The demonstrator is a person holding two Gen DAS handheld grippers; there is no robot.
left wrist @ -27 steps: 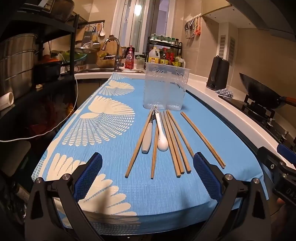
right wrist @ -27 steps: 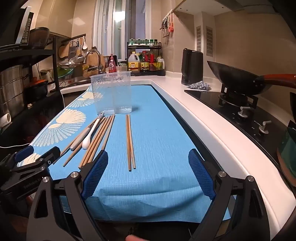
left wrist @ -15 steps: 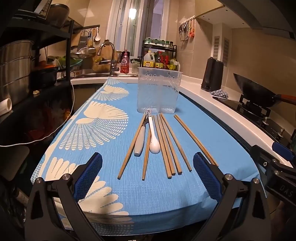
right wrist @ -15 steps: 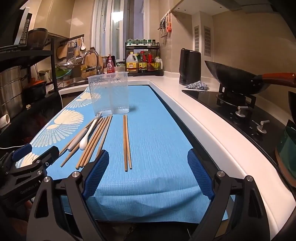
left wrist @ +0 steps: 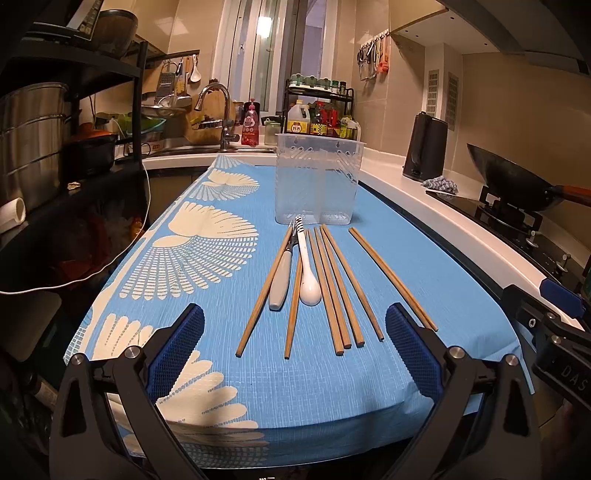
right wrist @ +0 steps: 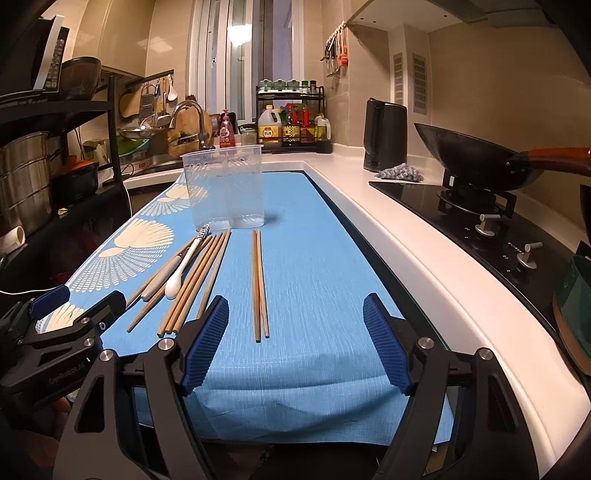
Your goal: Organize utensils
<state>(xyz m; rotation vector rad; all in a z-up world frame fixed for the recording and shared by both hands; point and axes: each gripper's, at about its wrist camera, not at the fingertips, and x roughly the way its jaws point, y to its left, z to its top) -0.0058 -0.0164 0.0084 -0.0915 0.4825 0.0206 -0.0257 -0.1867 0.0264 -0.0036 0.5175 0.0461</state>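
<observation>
Left wrist view: slim wooden chopsticks [left wrist: 334, 291] and a glossy white ceramic spoon [left wrist: 308, 273] lie on woven blue cloth [left wrist: 424, 258], before a ribbed clear plastic holder [left wrist: 317, 181]. Left gripper [left wrist: 293, 347] and right gripper [right wrist: 295, 339] gape, empty.

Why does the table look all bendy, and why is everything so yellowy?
Left wrist view: the fisheye lens curves the blue tablecloth edges; warm indoor light tints the walls, and a lamp glares in the window. Right wrist view: the white counter bows the same way; the clear plastic holder casts a small soft shadow; corners go dark.
</observation>
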